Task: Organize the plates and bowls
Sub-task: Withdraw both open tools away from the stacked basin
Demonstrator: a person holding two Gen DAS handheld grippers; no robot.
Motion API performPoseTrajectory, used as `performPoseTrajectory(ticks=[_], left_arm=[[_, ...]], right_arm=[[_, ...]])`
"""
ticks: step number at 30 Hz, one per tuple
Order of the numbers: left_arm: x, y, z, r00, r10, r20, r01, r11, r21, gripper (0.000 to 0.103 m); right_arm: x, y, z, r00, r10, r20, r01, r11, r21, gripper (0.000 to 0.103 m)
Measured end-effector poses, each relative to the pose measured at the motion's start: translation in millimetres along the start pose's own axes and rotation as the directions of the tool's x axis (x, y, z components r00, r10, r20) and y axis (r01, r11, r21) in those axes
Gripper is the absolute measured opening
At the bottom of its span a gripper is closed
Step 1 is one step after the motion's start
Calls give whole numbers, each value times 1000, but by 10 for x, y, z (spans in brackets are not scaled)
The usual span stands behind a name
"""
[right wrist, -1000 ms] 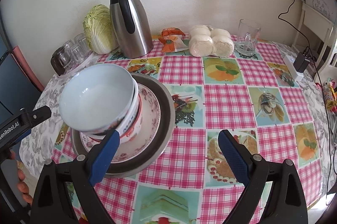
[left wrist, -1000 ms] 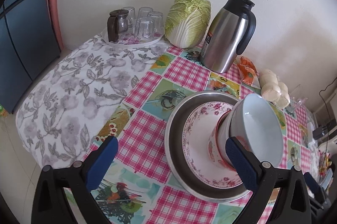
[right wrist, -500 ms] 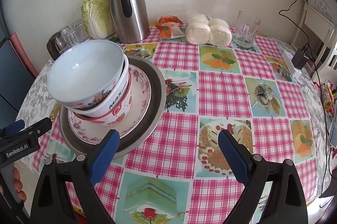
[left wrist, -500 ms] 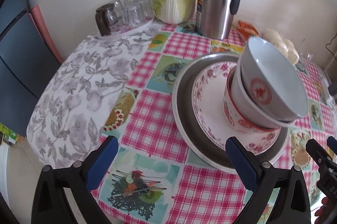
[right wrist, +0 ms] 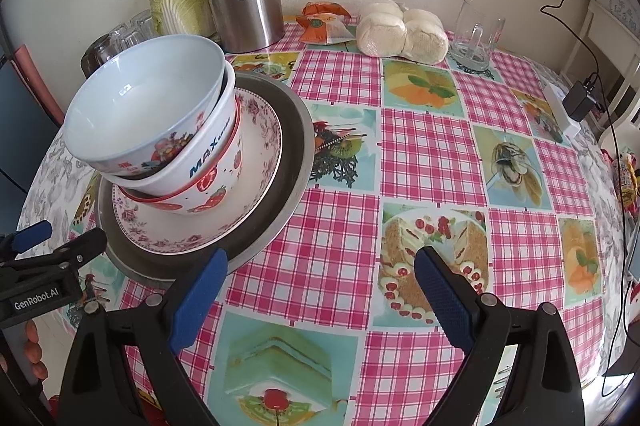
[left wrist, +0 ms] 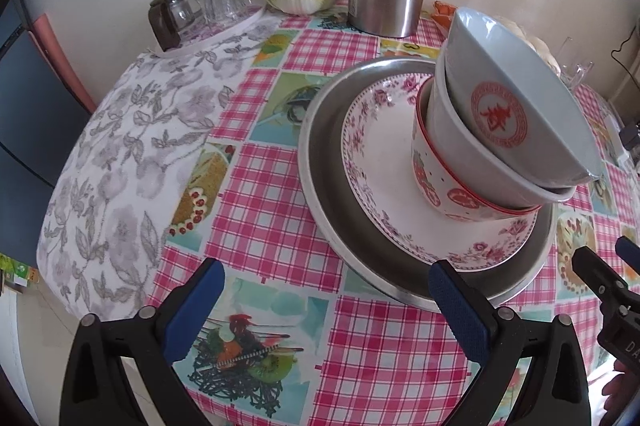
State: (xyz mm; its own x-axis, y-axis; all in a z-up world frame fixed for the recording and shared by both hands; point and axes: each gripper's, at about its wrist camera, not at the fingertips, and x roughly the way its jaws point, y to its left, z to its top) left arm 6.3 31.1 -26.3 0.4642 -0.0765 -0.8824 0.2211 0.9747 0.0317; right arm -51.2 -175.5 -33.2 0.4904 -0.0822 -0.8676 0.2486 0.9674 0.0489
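Both my grippers hang empty with fingers spread: left gripper [left wrist: 326, 292], right gripper [right wrist: 320, 280]. At ten o'clock from the right one, three nested bowls [right wrist: 160, 142] lean on a floral plate [right wrist: 260, 162] inside a steel dish [right wrist: 296, 146] on the checked tablecloth [right wrist: 432, 146].

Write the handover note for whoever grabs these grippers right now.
Left gripper: open, empty, hovering near the table edge in front of the stack.
Right gripper: open, empty, beside the stack on its right.
Stack: metal tray on the table, floral plate in it, strawberry bowl on the plate, MAX bowl nested in that, pale blue bowl on top.
Done: plates and bowls are gathered into one pile.
Left: the bowls sit tilted and off-centre on the plate; probably straighten them before moving anything.
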Motion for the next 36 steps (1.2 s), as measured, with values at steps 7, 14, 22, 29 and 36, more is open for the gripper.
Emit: performPoseTrajectory(ticks=[7,14,22,29,36], left_arm=[[38,24,-3,1000,-8,-9,8,1000,-12,103],[55,39,-3,999,-32,-18,31,999,-27,103],[48,26,2,999,-45,-17,45,999,-27,103],[40,11,3,999,-46,-14,45,999,-24,103],[38,15,8,999,-50,-18,50,998,-32,103]], right_arm=[[18,3,-4,1000,-2,-13,2,1000,-3,95],[34,-6,-7,1000,-6,-24,6,1000,-4,95],[46,-10,2,999,-9,-31,9,1000,-4,95],[51,-18,-2,999,-11,-34,10,1000,-5,95],[52,-19,-6,999,-11,-34,10,1000,-4,95]])
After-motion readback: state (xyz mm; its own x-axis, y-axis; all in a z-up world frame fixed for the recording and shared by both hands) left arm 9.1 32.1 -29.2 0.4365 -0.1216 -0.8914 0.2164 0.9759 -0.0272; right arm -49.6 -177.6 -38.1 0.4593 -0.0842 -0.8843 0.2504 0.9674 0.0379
